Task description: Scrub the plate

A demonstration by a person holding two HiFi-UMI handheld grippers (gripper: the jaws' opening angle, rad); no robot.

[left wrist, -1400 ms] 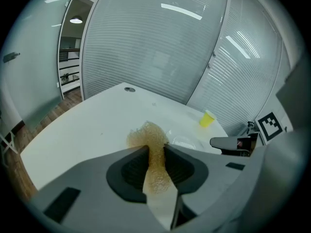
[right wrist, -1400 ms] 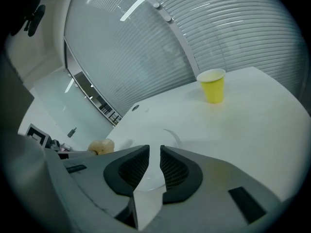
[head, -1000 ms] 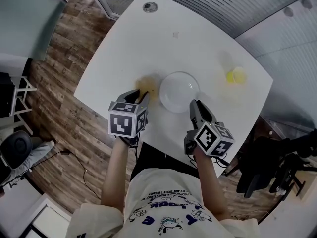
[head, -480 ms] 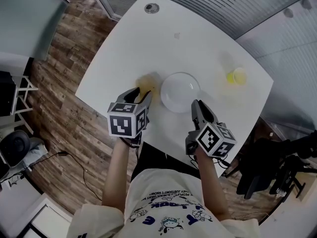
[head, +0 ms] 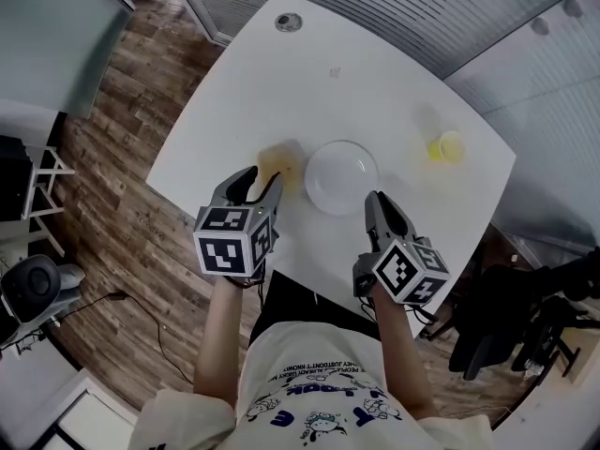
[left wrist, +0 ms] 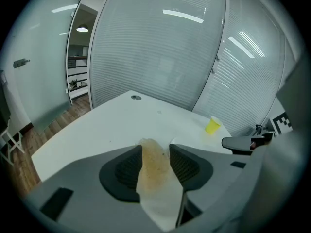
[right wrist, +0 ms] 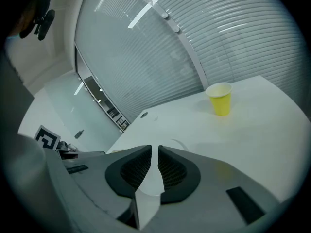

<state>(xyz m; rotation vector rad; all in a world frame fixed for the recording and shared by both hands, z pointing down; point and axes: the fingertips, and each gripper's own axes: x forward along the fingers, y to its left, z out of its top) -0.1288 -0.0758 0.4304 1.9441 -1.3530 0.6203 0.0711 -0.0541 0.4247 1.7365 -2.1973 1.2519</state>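
Observation:
A clear round plate (head: 340, 174) lies on the white table (head: 375, 73). Just left of it is a brown-stained cloth (head: 279, 165), flat on the tabletop. My left gripper (head: 261, 178) is at the cloth's near edge with its jaws opening. In the left gripper view the cloth (left wrist: 154, 166) shows in the gap between the jaws of that gripper (left wrist: 155, 152), and the pads do not press it. My right gripper (head: 373, 198) is at the plate's near right rim. Its jaws are closing to a narrow slit (right wrist: 155, 149), with the plate's rim (right wrist: 177, 143) just beyond them.
A yellow paper cup (head: 452, 144) stands at the table's far right, also visible from the left gripper (left wrist: 212, 125) and the right gripper (right wrist: 220, 99). A round cable grommet (head: 288, 22) sits near the far edge. A black chair (head: 506, 317) stands right of the table.
The left gripper has drawn back a little toward me and its jaws have spread, leaving the cloth on the table. The right gripper has barely moved.

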